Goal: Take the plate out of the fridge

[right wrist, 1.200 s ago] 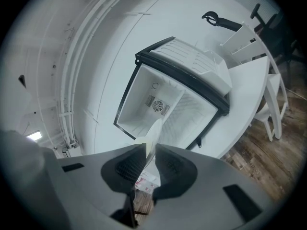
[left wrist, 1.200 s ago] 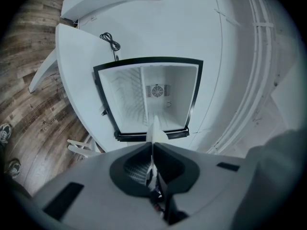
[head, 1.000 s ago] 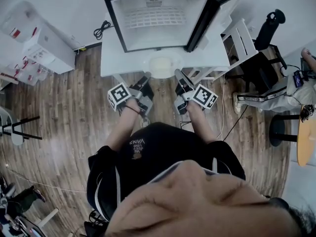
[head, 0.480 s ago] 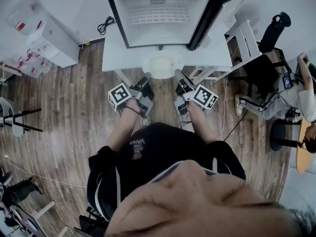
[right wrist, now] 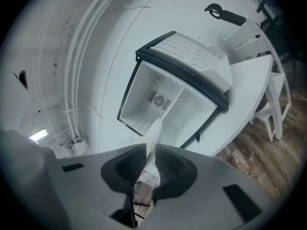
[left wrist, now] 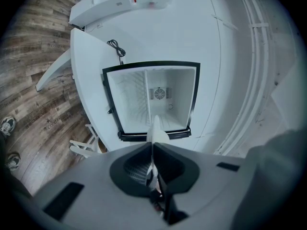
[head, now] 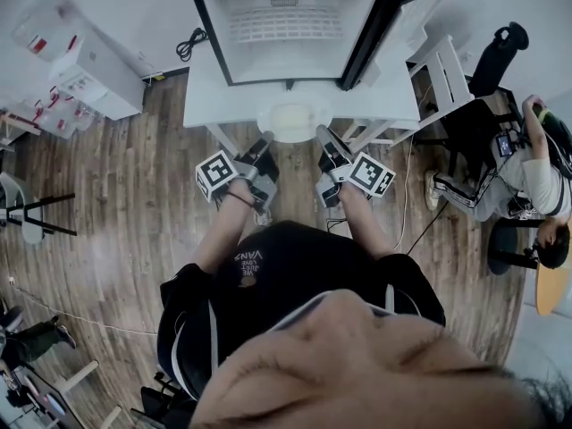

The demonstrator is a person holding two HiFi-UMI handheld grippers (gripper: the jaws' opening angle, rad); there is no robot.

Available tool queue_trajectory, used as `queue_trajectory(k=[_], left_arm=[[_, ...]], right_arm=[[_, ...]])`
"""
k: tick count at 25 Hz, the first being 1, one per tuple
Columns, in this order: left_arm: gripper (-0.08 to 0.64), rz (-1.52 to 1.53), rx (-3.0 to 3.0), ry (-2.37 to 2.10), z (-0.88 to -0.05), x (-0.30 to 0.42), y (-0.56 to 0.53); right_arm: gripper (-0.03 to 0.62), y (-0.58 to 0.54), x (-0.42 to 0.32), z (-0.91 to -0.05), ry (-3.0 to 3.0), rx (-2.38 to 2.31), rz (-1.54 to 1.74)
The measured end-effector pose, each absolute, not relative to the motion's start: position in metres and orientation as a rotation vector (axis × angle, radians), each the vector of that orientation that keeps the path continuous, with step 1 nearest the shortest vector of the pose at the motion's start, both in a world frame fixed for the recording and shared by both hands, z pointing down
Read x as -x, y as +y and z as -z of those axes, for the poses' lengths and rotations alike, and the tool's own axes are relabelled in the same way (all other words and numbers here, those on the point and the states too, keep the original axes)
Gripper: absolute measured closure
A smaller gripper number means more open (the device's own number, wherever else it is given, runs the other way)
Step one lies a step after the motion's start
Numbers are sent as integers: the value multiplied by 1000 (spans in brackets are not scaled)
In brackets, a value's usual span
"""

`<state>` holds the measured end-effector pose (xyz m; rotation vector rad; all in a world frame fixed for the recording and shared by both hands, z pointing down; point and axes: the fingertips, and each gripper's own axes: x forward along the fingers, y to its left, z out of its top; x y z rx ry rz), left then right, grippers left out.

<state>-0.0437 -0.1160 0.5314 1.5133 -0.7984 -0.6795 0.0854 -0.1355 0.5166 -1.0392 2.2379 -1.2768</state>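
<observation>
The pale round plate (head: 293, 121) hangs outside the fridge, over the front edge of the white table (head: 207, 105). My left gripper (head: 266, 140) is shut on its left rim and my right gripper (head: 321, 133) on its right rim. In the left gripper view the plate (left wrist: 156, 130) shows edge-on, pinched by the gripper (left wrist: 152, 145). The right gripper view shows the same: the plate's rim (right wrist: 154, 127) sits between that gripper's (right wrist: 150, 150) pads. Behind the plate the black-framed fridge (head: 213, 36) stands open with a bare white inside (left wrist: 130, 104) (right wrist: 144, 96).
The fridge door (head: 393, 23) swings out to the right. A white chair (head: 442, 68) stands beside the table and a seated person (head: 536, 177) is at the far right. White boxes (head: 82, 80) lie at the left, and a black cable (head: 186, 47) lies beside the fridge.
Both grippers and the plate hold their place. The person at the right edge has shifted in their seat.
</observation>
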Motion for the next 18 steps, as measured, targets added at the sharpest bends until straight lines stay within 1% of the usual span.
queue_trajectory(k=[18], left_arm=[[534, 684, -1514, -799, -530, 49, -118]], right_arm=[[528, -138, -80, -513, 2263, 1037, 1251]])
